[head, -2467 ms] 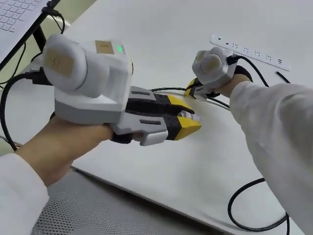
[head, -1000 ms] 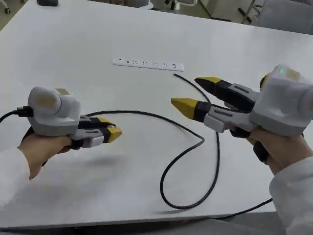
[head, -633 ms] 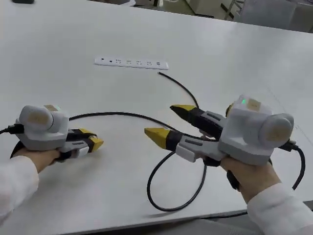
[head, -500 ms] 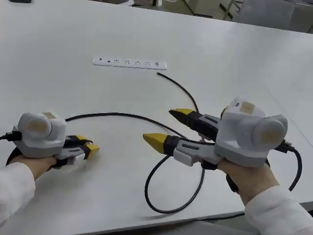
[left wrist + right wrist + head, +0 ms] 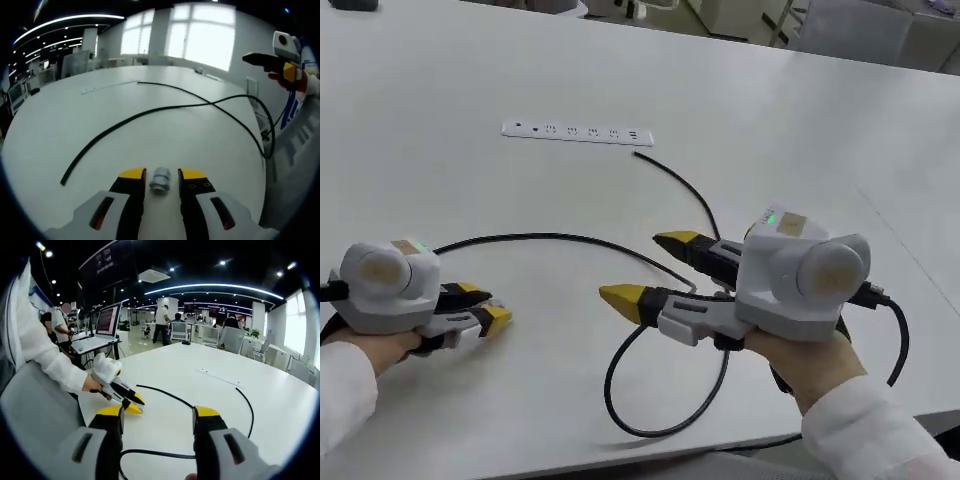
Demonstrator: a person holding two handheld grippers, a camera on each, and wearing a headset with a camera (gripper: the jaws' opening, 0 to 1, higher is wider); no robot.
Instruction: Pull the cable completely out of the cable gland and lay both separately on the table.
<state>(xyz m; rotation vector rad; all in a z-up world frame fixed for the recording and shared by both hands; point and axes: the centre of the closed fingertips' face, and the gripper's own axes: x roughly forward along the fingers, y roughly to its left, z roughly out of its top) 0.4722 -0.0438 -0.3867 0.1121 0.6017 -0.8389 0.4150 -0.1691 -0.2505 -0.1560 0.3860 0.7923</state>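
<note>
Gland (image 5: 160,180) on table (image 5: 770,120) between parted jaws of left gripper (image 5: 161,175); right gripper (image 5: 648,268) wide open above cable (image 5: 560,237).

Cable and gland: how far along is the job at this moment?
Done: the cable is out of the gland, its free end lying apart on the table. In hand: the left claw straddles the gland with narrow gaps either side, so it looks released. The right claw is open and empty above the cable. Left: probably just clearing the left claw from the gland.
</note>
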